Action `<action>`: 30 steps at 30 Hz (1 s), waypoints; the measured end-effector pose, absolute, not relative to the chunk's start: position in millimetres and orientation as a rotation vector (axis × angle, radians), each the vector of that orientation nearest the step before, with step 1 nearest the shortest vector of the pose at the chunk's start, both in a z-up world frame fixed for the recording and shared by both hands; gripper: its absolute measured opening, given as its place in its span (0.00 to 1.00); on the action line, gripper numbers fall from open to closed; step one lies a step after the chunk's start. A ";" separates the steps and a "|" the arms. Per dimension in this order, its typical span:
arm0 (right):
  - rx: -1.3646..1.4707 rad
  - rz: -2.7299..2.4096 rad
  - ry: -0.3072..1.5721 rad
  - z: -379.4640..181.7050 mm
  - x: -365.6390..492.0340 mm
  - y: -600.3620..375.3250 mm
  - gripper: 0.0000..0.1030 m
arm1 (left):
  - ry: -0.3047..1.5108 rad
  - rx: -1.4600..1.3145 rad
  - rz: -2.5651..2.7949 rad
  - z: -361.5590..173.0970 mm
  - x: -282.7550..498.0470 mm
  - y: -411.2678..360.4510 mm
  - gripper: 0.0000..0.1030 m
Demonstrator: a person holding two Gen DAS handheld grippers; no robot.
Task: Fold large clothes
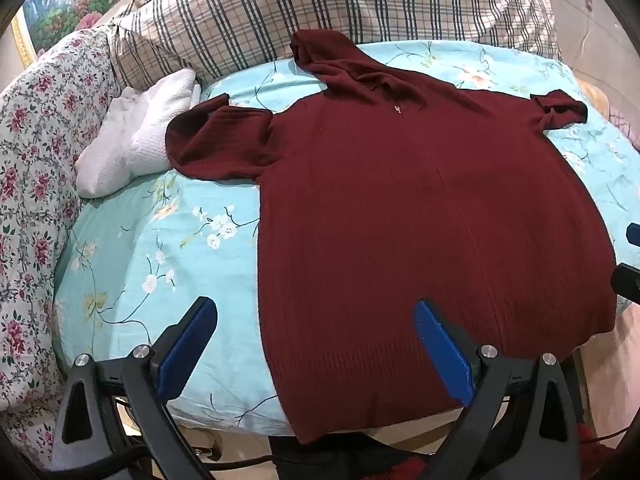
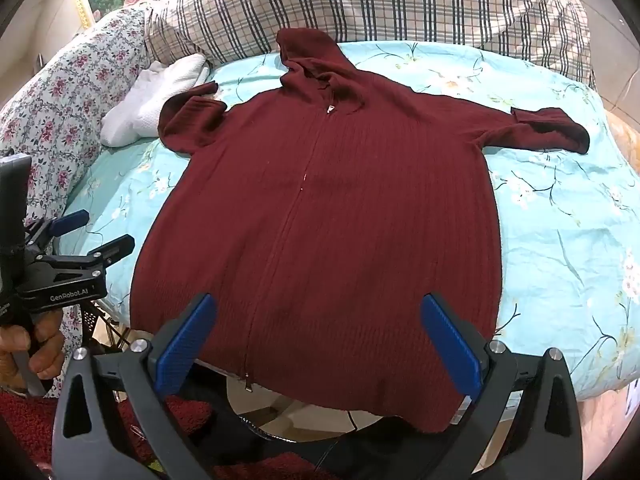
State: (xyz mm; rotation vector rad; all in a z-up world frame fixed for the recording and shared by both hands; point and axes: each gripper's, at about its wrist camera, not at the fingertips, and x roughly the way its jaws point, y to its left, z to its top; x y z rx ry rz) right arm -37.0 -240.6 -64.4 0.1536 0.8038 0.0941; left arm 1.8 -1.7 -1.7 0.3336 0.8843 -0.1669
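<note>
A maroon zip-up hooded sweater (image 2: 320,216) lies spread flat, front up, on a light-blue floral bedsheet (image 2: 560,240), hood toward 12 o'clock, hem hanging over the near edge at 6. A plaid quilt (image 2: 380,4) is heaped along 12, a rose-print cover (image 1: 36,160) runs down the 9 side, and a white towel (image 1: 136,136) sits at 10. A framed landscape picture (image 1: 80,0) hangs at 11. The left gripper (image 1: 316,344) and right gripper (image 2: 320,340) both hover spread wide, holding nothing.
</note>
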 end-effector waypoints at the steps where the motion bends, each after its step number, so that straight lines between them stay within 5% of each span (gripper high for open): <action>1: 0.155 0.093 0.804 -63.8 -36.3 -239.8 0.99 | 0.886 0.333 -0.168 -2.0 2.0 -2.3 0.96; 30: 0.157 0.098 0.791 -57.2 -34.3 -238.9 0.99 | 0.836 0.284 -0.189 -4.7 7.2 0.8 0.96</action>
